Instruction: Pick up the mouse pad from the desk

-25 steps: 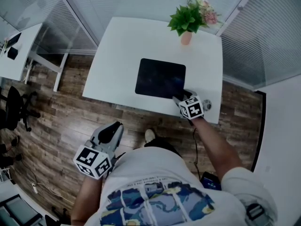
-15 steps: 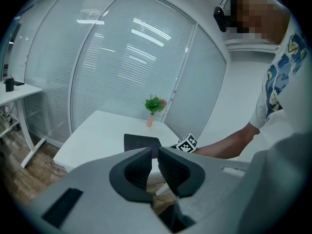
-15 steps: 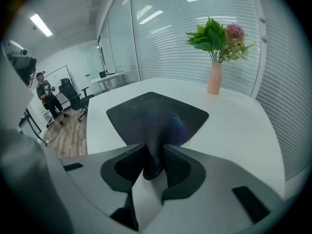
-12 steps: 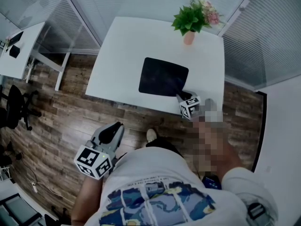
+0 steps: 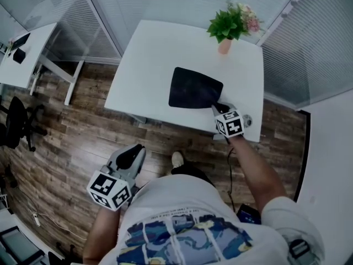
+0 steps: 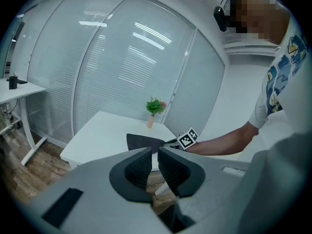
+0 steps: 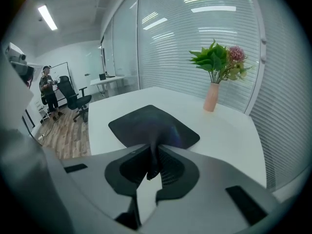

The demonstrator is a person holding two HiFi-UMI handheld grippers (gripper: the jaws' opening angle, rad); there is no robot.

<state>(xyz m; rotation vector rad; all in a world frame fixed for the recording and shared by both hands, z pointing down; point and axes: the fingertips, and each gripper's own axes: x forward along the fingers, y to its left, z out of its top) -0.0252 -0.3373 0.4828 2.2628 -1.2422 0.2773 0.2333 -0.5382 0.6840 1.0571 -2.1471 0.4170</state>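
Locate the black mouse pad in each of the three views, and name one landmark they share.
Head view: mouse pad upper centre, on the white desk.
Left gripper view: small, mid-frame, just above the fingers.
Right gripper view: centre, its near corner pinched between the fingers.
Shared landmark: the pink vase of flowers on the desk beyond the pad.

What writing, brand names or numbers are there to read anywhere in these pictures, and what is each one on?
No text here can be read.
On the shirt: a thin line of print above the picture, too small to read.
On the cubes of the left gripper and right gripper: black-and-white square patterns only, no letters.
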